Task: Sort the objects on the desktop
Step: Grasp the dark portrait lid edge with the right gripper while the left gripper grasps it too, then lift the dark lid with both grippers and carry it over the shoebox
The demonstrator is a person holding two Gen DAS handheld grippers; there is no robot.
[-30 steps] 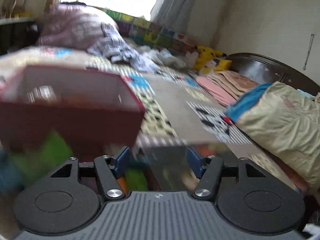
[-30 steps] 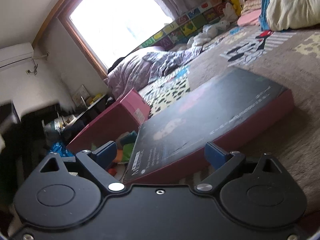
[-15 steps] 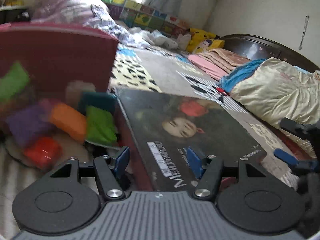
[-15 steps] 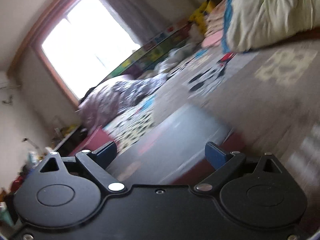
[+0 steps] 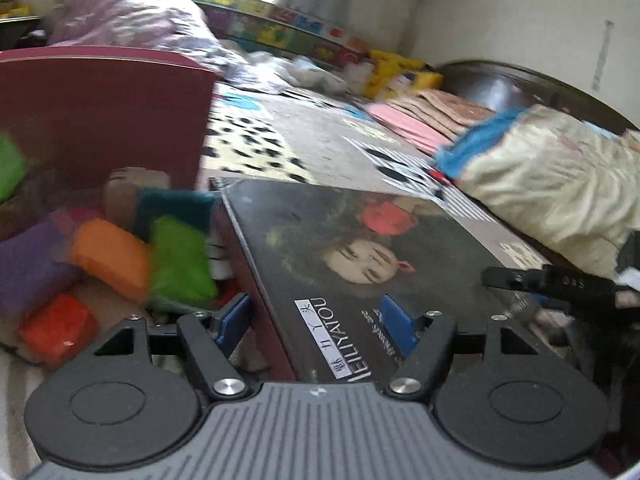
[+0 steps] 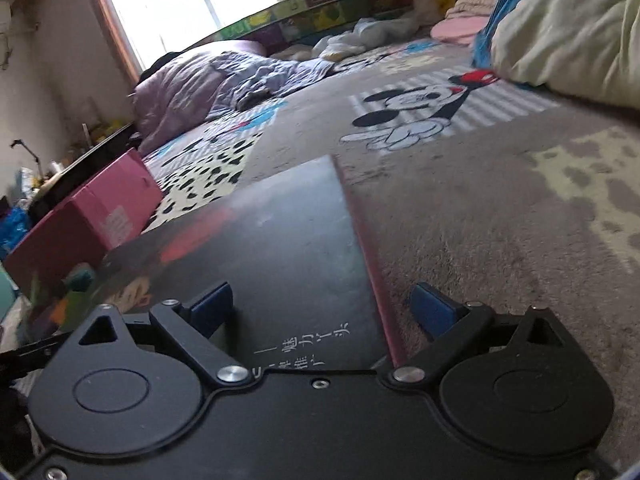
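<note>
My left tongs (image 5: 316,322) and right tongs (image 6: 322,306) gape wide, apparently straddling the dark box lid's (image 5: 360,256) near corners; formerly it sat tilted.

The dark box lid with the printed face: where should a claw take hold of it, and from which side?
Judging by its pose, grip the box lid by its shallow red rim, at the near edge facing the left claw and right claw. It lies flat and is far wider than the open jaws, so only an edge fits, approached low.
</note>
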